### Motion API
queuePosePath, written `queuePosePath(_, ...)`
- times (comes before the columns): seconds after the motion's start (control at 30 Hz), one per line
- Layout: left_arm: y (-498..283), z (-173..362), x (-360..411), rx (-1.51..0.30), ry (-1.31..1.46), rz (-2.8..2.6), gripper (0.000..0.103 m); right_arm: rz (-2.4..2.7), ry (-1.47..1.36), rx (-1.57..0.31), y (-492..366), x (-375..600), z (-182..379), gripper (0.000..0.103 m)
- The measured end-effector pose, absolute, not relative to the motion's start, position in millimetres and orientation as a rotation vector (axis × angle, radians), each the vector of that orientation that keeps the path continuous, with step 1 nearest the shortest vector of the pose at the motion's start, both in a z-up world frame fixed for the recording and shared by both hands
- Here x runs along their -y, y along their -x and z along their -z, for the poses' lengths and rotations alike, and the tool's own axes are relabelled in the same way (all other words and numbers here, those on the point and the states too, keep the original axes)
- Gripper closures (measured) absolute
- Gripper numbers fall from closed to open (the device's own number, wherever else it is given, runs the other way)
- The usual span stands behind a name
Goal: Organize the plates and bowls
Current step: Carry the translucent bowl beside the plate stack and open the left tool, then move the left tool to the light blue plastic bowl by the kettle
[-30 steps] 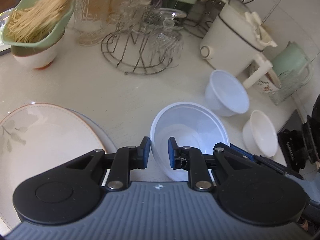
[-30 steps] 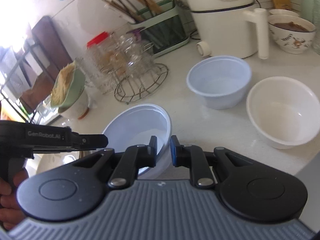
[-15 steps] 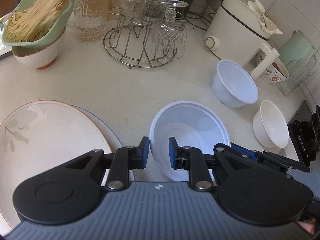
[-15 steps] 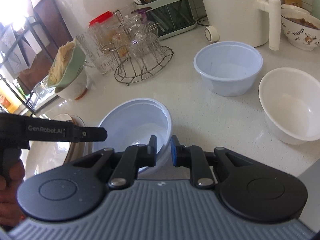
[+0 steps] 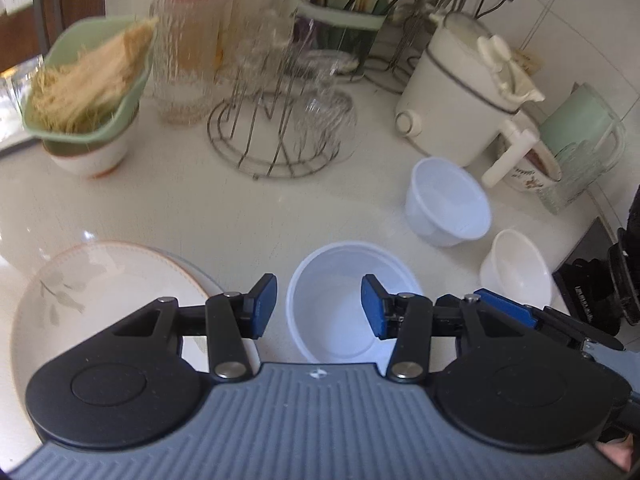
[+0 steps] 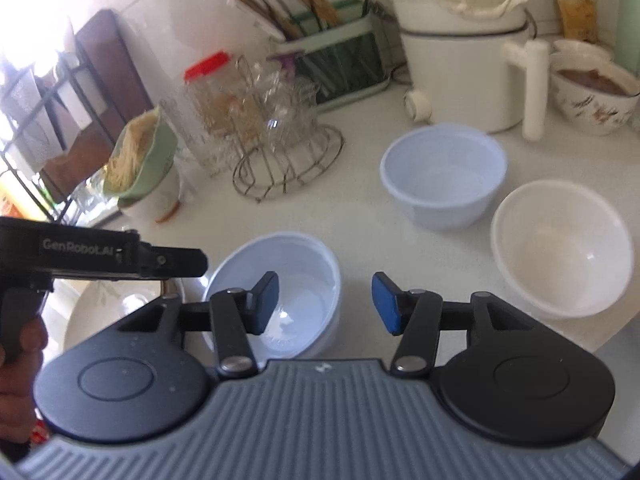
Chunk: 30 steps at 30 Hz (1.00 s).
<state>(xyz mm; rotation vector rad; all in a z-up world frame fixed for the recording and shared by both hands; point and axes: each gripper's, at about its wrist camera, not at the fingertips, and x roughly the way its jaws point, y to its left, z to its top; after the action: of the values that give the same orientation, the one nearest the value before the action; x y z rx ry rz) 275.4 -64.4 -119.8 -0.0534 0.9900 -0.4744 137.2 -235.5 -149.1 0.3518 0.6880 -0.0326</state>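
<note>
A pale blue bowl stands on the counter between both grippers; it also shows in the right wrist view. My left gripper is open, its pads either side of the bowl's near-left rim. My right gripper is open, its pads either side of the bowl's right rim. A second blue bowl and a white bowl stand to the right. A leaf-patterned plate lies on another plate at the left.
A wire glass rack, a green bowl of noodles, a red-lidded jar, a utensil holder, a white cooker, a patterned bowl and a green kettle line the back of the counter.
Both grippers have opened and let go of the pale blue bowl's rim. The bowl now stands on the counter. Both views have drawn back slightly.
</note>
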Motion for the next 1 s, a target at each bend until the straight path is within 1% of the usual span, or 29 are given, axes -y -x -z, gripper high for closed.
queuePosePath(0.37,-245,50,76,-0.923,0.028,0.529,0.050,0.059,-0.308,-0.600,-110,244,82,0.048)
queuePosePath(0.6,-216,24,76,-0.836,0.024,0.568,0.050,0.075,-0.293,-0.550,-90,244,56,0.048)
queuePosePath(0.73,-197,22,72,-0.822,0.021,0.585,0.050,0.106,-0.278,-0.535,-75,241,49,0.048)
queuePosePath(1.0,-179,41,60,-0.882,0.061,0.549,0.050,0.133,-0.283,-0.547,-47,234,53,0.048)
